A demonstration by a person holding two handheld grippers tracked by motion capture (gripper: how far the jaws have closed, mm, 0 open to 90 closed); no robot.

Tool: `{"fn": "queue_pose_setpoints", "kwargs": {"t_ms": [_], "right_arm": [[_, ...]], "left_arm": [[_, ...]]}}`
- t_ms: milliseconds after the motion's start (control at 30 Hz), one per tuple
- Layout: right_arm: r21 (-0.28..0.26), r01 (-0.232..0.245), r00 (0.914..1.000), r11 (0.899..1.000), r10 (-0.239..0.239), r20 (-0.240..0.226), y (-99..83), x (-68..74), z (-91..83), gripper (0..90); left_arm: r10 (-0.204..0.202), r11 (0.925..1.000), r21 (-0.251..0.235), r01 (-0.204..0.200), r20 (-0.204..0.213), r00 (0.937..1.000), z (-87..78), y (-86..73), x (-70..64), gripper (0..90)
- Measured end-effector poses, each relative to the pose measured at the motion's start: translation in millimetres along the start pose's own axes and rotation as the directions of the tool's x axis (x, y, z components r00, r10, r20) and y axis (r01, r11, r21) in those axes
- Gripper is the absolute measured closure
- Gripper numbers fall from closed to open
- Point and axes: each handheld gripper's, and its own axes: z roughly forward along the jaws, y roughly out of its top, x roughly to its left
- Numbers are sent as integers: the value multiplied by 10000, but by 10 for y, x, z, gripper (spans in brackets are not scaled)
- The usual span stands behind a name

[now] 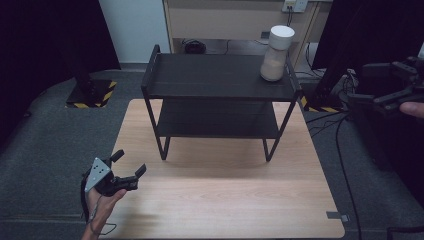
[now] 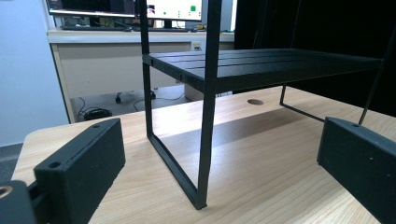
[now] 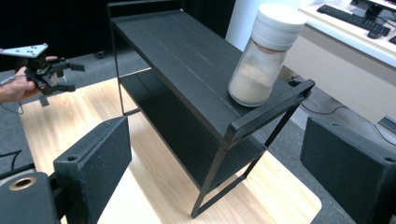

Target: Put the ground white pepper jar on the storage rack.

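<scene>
Table [image 1: 225, 200]: pale wood grain, smooth, soft sheen. Shelf rack [image 1: 220, 75]: matt black, slatted boards on thin metal-looking frame. Jar [image 1: 276, 54], upper right of high view: clear glossy body, matt white lid, pale powder inside. Floor [image 1: 45, 150]: grey carpet, rough.

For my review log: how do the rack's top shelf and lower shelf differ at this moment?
The top shelf carries a jar of pale powder with a white lid at its right end; the lower shelf is bare where it shows. The top shelf has raised rails at both ends; the lower shelf sits between the legs, partly shadowed. Both are black and slatted.
</scene>
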Motion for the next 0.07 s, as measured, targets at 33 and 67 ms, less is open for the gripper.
{"fn": "queue_pose_setpoints", "kwargs": {"t_ms": [33,67], "right_arm": [[-43,-14,10000,10000,14,1,-2,-5,12,86],[-43,-14,10000,10000,14,1,-2,-5,12,86]], "left_arm": [[26,10000,-6,-26,0,10000,-3,1,-1,1],[26,10000,-6,-26,0,10000,-3,1,-1,1]]}}
